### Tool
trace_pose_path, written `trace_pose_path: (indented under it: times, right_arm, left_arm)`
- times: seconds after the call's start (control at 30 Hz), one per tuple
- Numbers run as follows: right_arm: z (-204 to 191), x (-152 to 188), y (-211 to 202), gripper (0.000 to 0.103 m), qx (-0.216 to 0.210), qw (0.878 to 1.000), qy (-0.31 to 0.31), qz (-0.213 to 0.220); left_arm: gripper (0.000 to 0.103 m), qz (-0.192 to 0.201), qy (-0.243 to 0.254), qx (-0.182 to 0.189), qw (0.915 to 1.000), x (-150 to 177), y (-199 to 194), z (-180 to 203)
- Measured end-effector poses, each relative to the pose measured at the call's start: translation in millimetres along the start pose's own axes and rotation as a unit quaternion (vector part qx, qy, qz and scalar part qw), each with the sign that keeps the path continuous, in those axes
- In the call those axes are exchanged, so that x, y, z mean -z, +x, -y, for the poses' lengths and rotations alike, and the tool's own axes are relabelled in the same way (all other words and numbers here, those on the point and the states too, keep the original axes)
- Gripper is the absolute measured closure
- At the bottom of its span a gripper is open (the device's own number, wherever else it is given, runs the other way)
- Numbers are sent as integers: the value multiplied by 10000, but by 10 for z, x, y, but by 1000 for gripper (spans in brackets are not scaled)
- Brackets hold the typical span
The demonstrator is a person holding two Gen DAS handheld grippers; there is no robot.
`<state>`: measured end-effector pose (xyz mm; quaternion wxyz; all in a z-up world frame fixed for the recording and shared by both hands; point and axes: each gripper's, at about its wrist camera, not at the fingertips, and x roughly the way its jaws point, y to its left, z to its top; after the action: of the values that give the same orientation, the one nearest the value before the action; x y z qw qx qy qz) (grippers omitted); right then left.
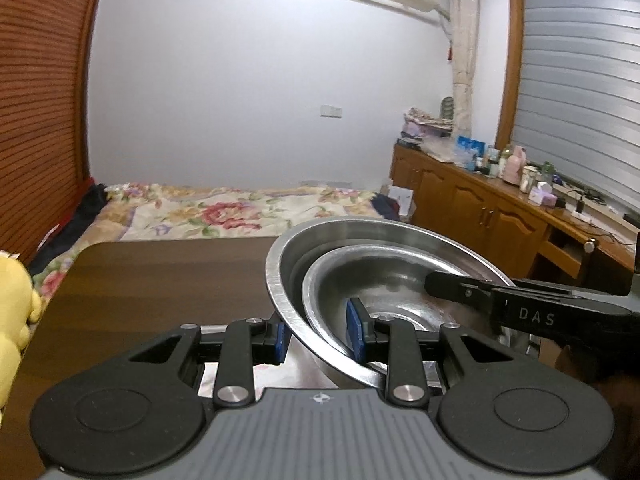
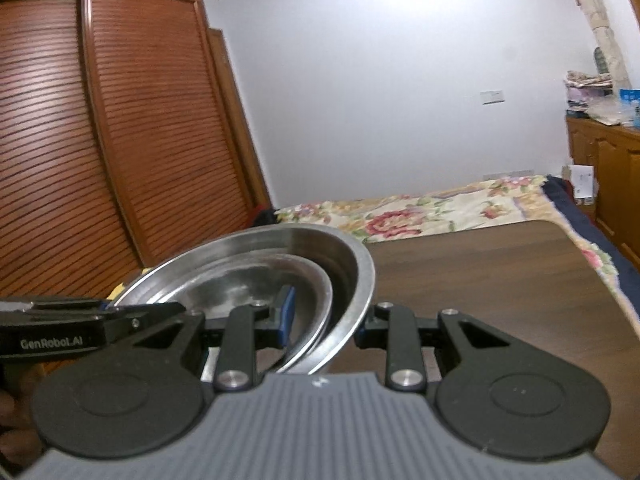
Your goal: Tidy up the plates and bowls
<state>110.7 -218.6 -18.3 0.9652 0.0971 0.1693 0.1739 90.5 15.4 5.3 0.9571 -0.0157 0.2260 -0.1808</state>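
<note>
Two steel bowls are nested: a small bowl (image 1: 380, 276) sits inside a large bowl (image 1: 286, 280), and both are tilted over the brown table (image 1: 160, 280). My left gripper (image 1: 318, 336) is shut on their stacked rims, one blue pad outside the large bowl and one inside the small bowl. From the opposite side my right gripper (image 2: 324, 320) clamps the same rims of the large bowl (image 2: 354, 264) and small bowl (image 2: 240, 284). Each gripper's black finger shows in the other's view, reaching over the bowls.
A yellow plush toy (image 1: 12, 300) sits at the table's left edge. A bed with a floral cover (image 1: 240, 212) lies beyond the table. A slatted wardrobe (image 2: 80, 140) stands at the left, and a cluttered wooden cabinet (image 1: 480, 200) at the right.
</note>
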Motion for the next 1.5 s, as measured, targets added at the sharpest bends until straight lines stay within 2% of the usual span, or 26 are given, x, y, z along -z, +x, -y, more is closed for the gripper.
trace_pose_path:
  times: [0.17,0.53,1.03,1.1,1.17,1.23,1.3,1.4,1.47,1.5]
  right_arm:
    - [-133,102,235,72,-228,9995,-73,-225]
    - [-431,249,420,72,-396,9968,-327,-609]
    - [-543,306,512,71,-465,9940,-488,-863]
    - [-564,305,513,65,-486,9932,-563,-892]
    - [-581,297,506,43,-468,9927,-612,-928]
    - [-601,289,477,35,-451,9924,-701,-904]
    - [-614,282,443,31,-395,9925,-785,-855]
    - [-621,270,360,28,-275,9927,-893,-769]
    - [-609,249,276,26,-233,9932,-876,-724]
    - [-603,232,236,25,-212,9936,-865,-698]
  left_arm:
    - [72,-138,-148,-216,9996,115,26,-265]
    - [72,-285,-343,-558,9974,316,20,-646]
    - [72,-439,-496,-696,9954,472,81,-763]
    - [72,-417,-505,-700,9954,484,84,-774]
    - [72,-398,-496,-749,9952,479,78,-781]
    - [71,-375,-485,-806,9949,456,73,-788]
    - [69,-360,-475,-855,9946,444,59,-788]
    - [60,-341,-467,-945,9938,431,32,-814]
    - [46,-303,-458,-967,9938,415,-14,-814]
    - [43,-278,-427,-977,9939,408,-43,-804]
